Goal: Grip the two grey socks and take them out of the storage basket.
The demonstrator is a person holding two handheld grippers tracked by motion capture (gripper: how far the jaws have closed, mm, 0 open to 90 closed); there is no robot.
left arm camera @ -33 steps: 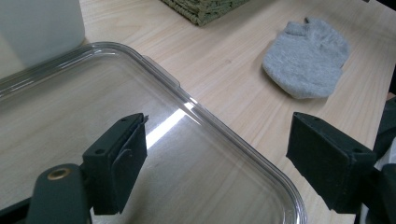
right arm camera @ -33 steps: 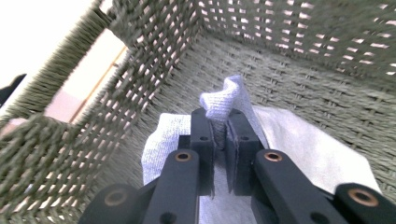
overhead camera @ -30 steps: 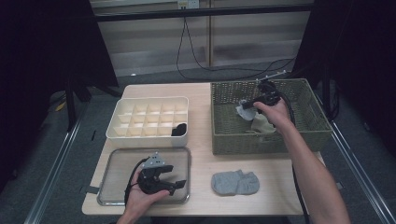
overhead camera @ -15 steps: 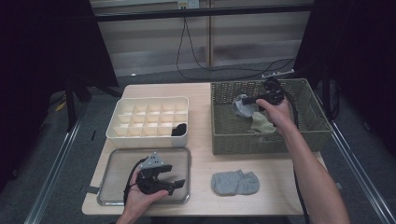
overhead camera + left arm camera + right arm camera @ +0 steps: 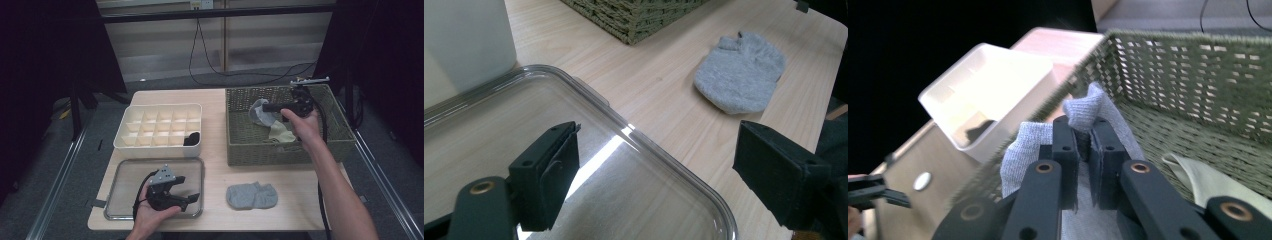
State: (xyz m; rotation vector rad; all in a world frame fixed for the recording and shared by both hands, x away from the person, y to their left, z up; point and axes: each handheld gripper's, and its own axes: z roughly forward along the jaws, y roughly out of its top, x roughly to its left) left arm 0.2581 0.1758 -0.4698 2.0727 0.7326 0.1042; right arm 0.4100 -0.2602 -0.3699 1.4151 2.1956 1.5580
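Above the basket [image 5: 240,150] rim, right gripper [image 5: 267,107] clamps a grey sock [image 5: 260,114]; clear.

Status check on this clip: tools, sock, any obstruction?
Right tool shut on light grey sock above green wicker basket. Left tool open over clear tray. Nothing obstructing.

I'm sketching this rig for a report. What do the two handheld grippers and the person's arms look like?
Both the left gripper and the right gripper are black, each with two flat, blocky jaws joined by arms with brass-coloured rivets. The left carries a grey three-cornered plate on top. A black cable trails from the right one along the forearm. The forearms are bare, with no sleeves in sight.
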